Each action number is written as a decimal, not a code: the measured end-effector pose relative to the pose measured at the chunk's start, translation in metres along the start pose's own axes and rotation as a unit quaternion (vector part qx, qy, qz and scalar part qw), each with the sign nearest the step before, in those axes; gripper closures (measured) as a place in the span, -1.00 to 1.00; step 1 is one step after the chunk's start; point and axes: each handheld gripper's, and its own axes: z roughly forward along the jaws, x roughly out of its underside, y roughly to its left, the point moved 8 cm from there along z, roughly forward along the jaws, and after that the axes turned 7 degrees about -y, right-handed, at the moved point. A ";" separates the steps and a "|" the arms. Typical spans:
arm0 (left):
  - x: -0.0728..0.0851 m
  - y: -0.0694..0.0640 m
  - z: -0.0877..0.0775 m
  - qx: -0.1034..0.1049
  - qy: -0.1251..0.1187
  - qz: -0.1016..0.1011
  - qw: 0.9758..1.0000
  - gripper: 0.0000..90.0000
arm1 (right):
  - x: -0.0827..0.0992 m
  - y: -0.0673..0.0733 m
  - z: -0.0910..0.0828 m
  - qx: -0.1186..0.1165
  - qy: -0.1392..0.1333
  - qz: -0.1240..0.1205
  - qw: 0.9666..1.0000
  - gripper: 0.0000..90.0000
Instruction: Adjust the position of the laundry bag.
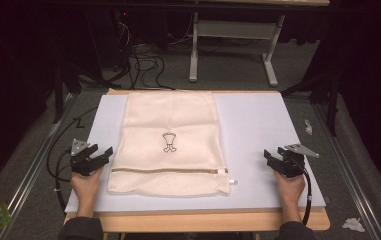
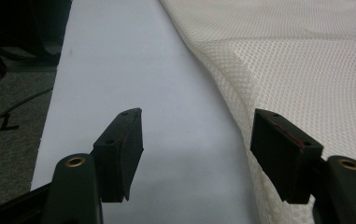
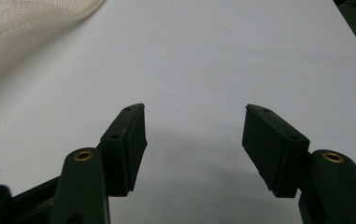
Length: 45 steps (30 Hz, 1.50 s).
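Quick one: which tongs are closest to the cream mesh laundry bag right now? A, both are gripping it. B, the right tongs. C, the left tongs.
C: the left tongs sit open right at the mesh laundry bag edge, while the right tongs stand well apart.

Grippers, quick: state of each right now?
Left gripper: open, holding nothing, beside the mesh laundry bag.
Right gripper: open, holding nothing, over the white board.
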 end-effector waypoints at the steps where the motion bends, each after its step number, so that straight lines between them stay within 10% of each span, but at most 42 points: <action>1: 0.000 0.000 0.000 0.000 0.000 0.000 1.000 -0.23 | 0.000 0.000 0.000 0.000 0.000 -0.001 1.000 -0.10; 19: 0.000 0.000 0.000 0.003 0.000 -0.003 1.000 -0.30 | -0.001 0.003 -0.001 -0.005 -0.002 -0.015 1.000 -0.08; 29: -0.001 0.001 -0.001 0.001 -0.006 -0.008 1.000 -0.34 | -0.005 -0.007 -0.004 0.004 -0.030 0.025 0.999 -0.22; 45: -0.006 -0.006 -0.003 0.036 0.006 -0.022 0.999 -0.32 | -0.010 -0.003 -0.011 -0.044 -0.016 0.061 0.997 -0.24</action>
